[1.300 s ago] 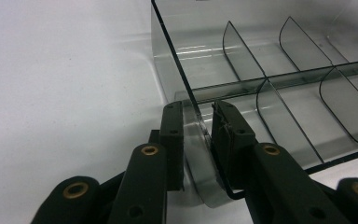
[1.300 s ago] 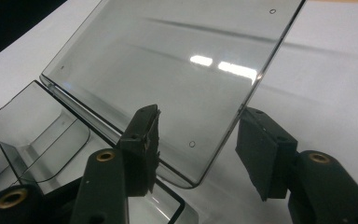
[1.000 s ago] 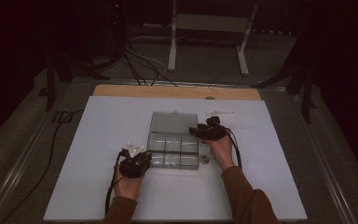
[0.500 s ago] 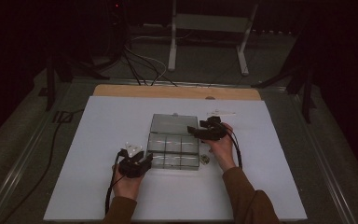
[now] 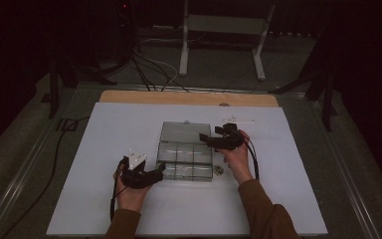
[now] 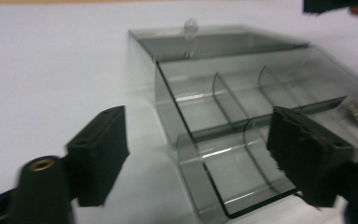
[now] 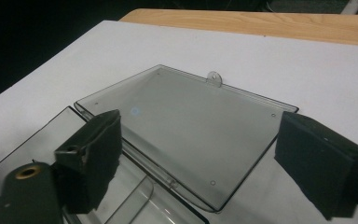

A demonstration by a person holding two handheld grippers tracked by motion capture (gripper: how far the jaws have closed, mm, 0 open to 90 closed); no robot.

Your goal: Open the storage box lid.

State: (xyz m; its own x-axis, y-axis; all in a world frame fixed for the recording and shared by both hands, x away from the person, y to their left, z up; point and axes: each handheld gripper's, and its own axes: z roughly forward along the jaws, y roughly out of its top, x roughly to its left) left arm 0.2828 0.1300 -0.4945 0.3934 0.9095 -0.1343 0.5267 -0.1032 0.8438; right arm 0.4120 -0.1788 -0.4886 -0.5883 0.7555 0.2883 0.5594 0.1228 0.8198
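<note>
We are working on one clear compartment box [image 5: 185, 160], which lies in the middle of the white table [image 5: 104, 134] with its lid [image 5: 185, 132] swung fully open and lying flat on the far side. We count six compartments in the high view, two rows of three, and all look empty. Just beside the box's near right corner lies a small cluster of metal parts [image 5: 219, 170]; we cannot count its pieces.

Our left gripper [image 5: 155, 173] sits at the box's near left corner. Its jaws have just been opening and now stand wide, with the corner between them but the pads clear of it. Our right gripper [image 5: 206, 139] hovers over the right edge where lid meets tray. Its jaws have also just been opening and are spread wide, holding nothing.

With the lid down, we judge the release finished. To do it well, we should draw both grippers straight back so no pad catches a wall and shifts the box, then turn to the metal parts.
</note>
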